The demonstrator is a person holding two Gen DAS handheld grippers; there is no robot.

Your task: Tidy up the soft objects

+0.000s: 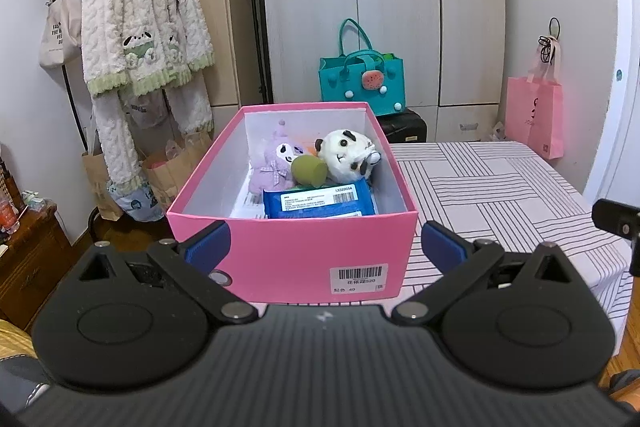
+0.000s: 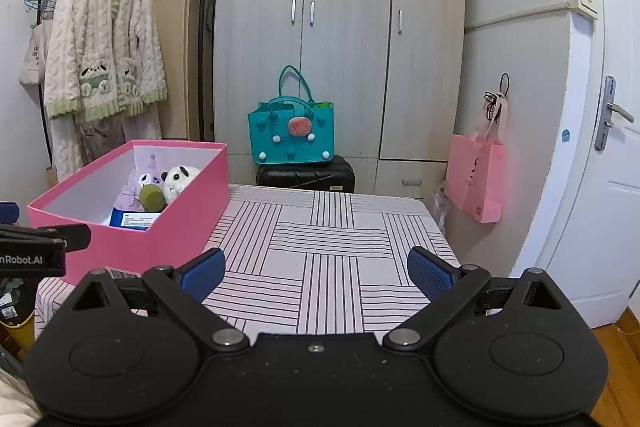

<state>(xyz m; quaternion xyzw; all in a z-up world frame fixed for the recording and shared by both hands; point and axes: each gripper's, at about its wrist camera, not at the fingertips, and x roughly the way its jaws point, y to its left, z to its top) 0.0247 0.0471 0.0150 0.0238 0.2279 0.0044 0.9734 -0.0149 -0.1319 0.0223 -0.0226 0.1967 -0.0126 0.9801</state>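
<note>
Both left gripper and right gripper spread wide, empty

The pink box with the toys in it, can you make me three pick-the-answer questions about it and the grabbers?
1. Where is the pink box?
A. on the striped table
B. on the floor
C. inside the wardrobe

2. What colour is the packet in the box?
A. red
B. blue
C. yellow

3. How is the left gripper?
A. shut on a toy
B. open, empty
C. shut on the box

Answers: 1 A, it rests on the striped table. 2 B, the wrapper is blue. 3 B, its fingers are spread, holding nothing.
</note>
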